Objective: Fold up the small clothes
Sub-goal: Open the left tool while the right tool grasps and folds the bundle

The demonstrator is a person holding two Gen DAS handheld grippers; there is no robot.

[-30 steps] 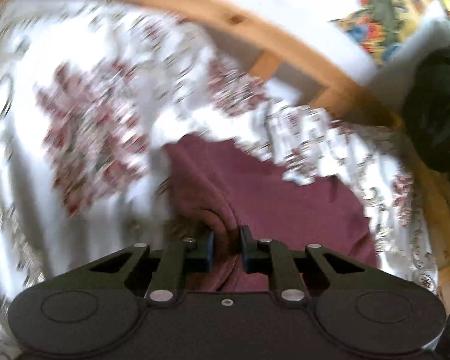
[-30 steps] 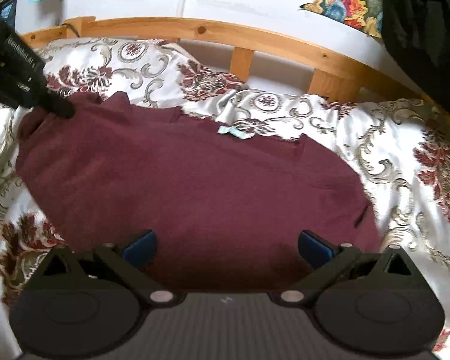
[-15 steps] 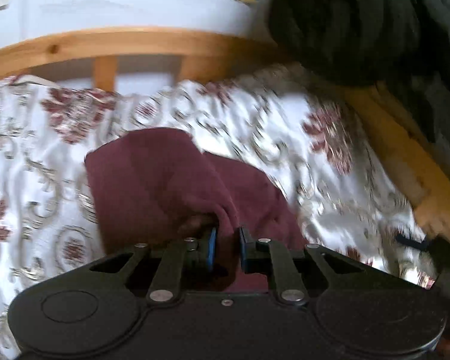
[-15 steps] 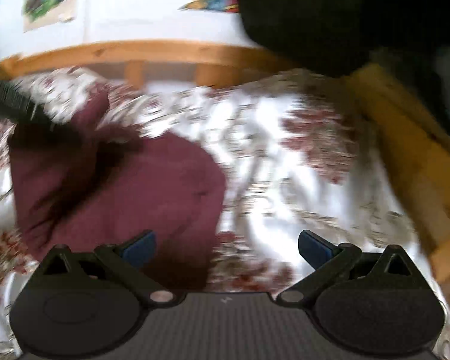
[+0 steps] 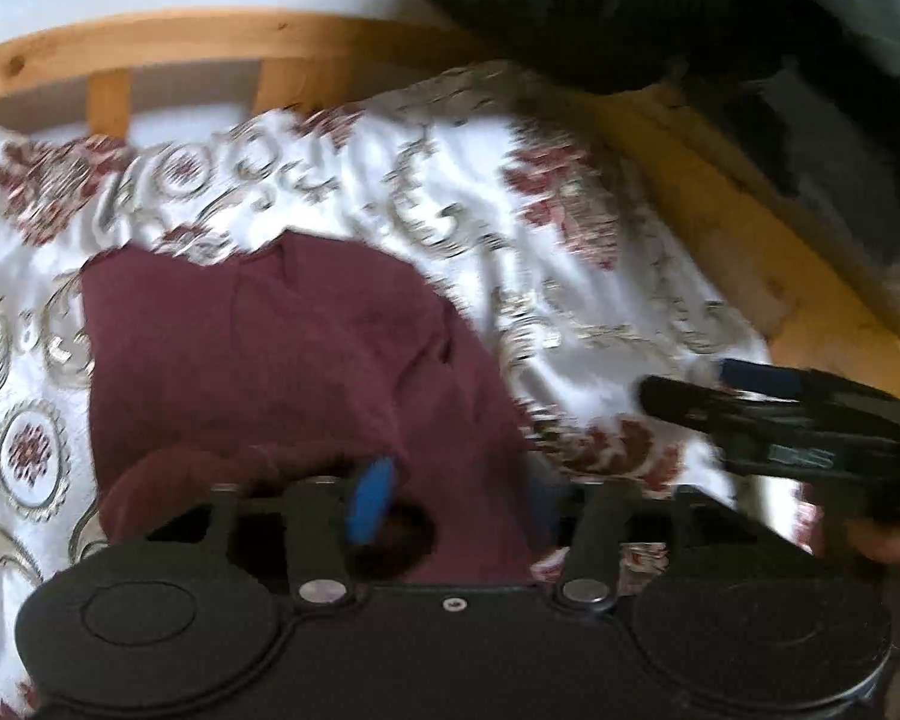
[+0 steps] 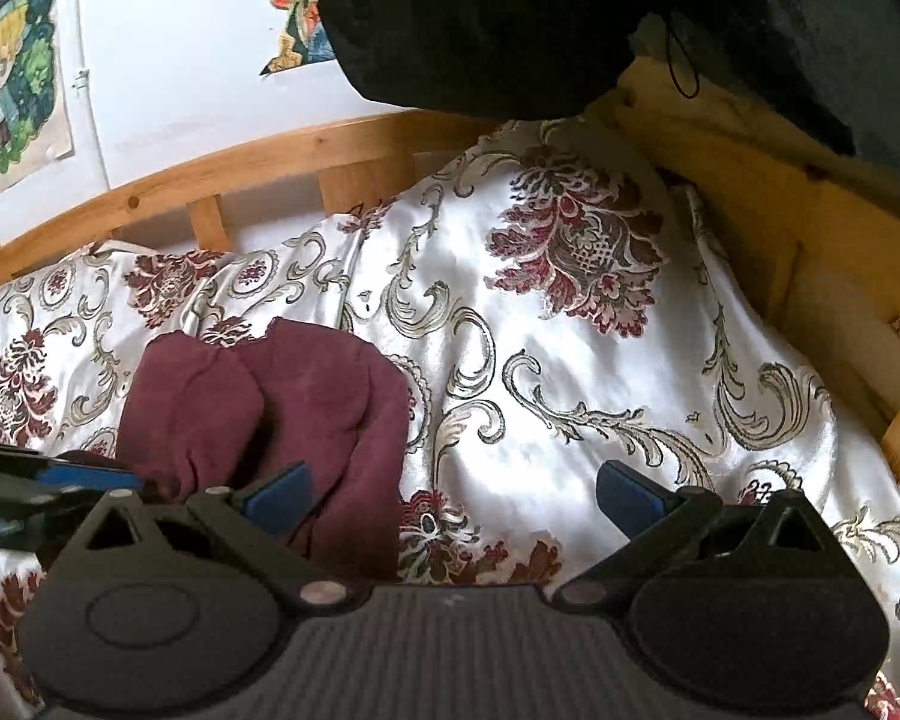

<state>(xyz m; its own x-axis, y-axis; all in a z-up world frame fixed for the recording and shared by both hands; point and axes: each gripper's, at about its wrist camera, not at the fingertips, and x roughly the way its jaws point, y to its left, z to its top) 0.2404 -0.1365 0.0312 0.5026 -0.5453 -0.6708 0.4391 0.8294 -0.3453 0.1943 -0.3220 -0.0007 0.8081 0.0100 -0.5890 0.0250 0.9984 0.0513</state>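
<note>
A maroon garment (image 5: 282,360), folded into a soft, rumpled bundle on a floral bedspread (image 6: 570,372), lies between the left gripper (image 5: 456,501), whose jaws have just been opening off it. Right gripper (image 6: 450,492) gapes wide, garment at its left finger.

The left tongs (image 5: 456,501) point forward and down, and their jaws have just been opening; the blue pads stand apart with a fold of cloth loose between them. The right tongs (image 6: 453,495) also tilt downward, jaws spread wide with nothing gripped, just beside the left ones.
</note>
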